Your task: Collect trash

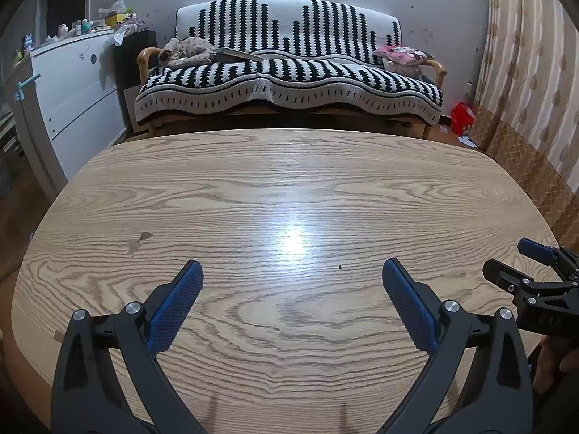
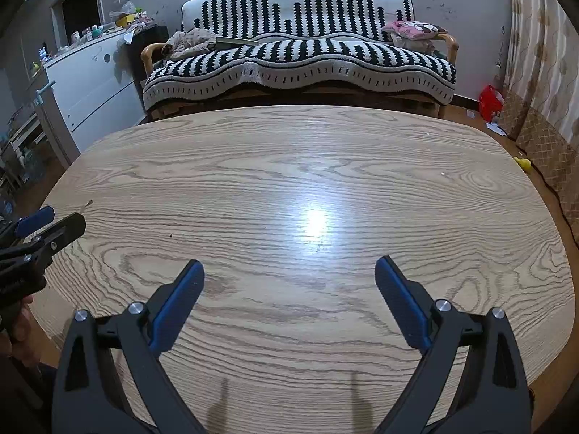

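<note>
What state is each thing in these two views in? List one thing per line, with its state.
Left tongs: open, empty, over the table.
Right tongs: open, empty, over the table.
Table: bare wood, small specks, a scuff near the left edge.
Sofa: covered by a striped throw.
Red bag: on the floor.

Both wrist cams sit low and close over the near end of the wooden table (image 1: 289,188), facing forward along their fingers toward the striped sofa (image 1: 289,72) at frame top. Shared: tabletop, sofa, white dresser (image 2: 94,83) upper left, curtain (image 2: 542,54) right.
</note>
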Motion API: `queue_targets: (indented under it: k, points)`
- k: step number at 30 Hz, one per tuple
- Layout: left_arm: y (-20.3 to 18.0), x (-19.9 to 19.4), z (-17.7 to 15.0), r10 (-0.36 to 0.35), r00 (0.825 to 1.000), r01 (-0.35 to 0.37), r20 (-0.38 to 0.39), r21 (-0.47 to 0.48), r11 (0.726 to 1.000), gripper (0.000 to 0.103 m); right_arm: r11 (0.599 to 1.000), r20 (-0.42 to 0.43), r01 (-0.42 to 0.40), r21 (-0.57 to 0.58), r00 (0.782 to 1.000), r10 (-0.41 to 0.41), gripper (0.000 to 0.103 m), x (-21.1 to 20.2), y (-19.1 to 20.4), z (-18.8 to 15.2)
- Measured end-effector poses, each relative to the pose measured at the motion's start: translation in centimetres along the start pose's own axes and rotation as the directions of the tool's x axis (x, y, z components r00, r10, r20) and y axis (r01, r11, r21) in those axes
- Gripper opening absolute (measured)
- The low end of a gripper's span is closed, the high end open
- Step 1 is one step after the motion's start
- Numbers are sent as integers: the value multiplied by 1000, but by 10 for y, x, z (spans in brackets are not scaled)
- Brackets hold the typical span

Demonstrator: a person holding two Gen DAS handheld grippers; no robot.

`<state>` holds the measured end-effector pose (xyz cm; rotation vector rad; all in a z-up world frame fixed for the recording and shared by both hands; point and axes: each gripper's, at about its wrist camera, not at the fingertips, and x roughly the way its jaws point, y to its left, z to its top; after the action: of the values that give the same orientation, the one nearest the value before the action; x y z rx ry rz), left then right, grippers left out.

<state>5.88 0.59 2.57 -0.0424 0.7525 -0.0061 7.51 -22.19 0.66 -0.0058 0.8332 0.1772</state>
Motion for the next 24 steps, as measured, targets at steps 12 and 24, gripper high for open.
queue_targets:
  k: [12,24]
  points:
    - [-2,0,-2,0,1000,1,-3,5,1000,96,1000,3,1,5,1000,-1,92,-1,-2,-1]
    - [-2,1,-3,0,1000,0,-5,5,1000,96,1000,4,3,7,1000,-3,92,-1,-4,-1]
